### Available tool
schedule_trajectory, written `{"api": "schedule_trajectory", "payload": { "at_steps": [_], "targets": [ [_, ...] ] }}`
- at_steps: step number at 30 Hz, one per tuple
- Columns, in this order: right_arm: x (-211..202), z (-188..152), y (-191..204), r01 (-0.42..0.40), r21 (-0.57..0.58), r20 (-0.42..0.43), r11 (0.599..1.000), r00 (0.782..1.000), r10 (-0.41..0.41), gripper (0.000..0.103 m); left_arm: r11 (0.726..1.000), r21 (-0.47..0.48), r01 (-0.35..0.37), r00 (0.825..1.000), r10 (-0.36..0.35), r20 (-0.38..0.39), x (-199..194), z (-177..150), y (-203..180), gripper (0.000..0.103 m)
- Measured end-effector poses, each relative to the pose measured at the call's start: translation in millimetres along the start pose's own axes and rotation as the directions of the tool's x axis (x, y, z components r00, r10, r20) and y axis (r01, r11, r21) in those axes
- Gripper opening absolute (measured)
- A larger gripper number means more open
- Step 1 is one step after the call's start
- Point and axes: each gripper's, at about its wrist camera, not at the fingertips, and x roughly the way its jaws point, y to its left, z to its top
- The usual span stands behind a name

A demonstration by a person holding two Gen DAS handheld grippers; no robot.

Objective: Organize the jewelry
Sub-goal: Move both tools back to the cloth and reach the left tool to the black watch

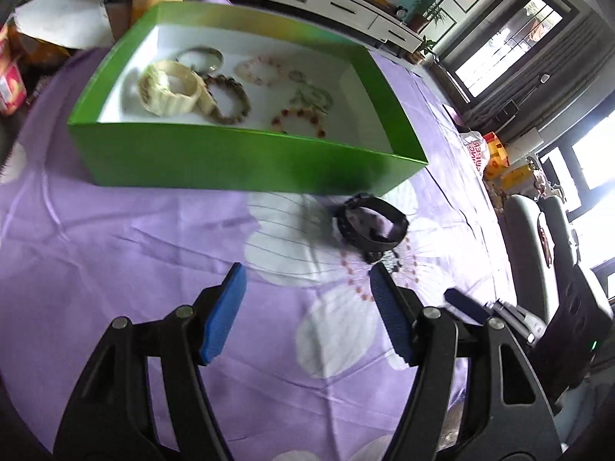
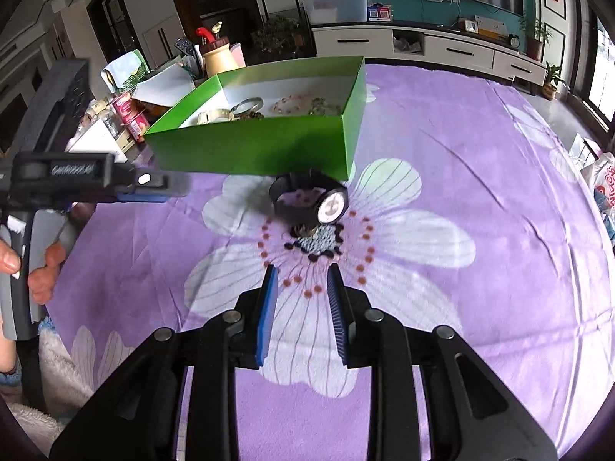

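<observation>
Most pieces already sit in the green box (image 1: 246, 161), you've 1 black watch (image 2: 311, 199) left on the purple cloth (image 2: 461, 307) just in front of it; left gripper (image 1: 307, 280) wide and empty, right gripper (image 2: 301, 271) narrow, holding nothing
</observation>
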Motion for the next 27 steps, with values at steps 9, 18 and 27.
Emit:
{"api": "schedule_trajectory", "payload": {
  "at_steps": [9,18,27],
  "targets": [
    [3,-13,-11,-0.017,0.02,0.01,1.0,1.0,0.017,0.027,0.998,-0.056,0.019,0.998,-0.022,-0.059,53,25,-25,0.053],
    [14,-15,-25,-0.034,0.047,0.015,0.998,0.999,0.034,0.027,0.997,0.004,-0.077,0.993,0.077,-0.086,89,35,-43,0.008],
    [30,-10,-20,-0.04,0.028,-0.003,0.999,0.999,0.04,0.027,1.0,-0.024,-0.02,1.0,0.019,-0.019,60,29,-23,0.005]
  ]
}}
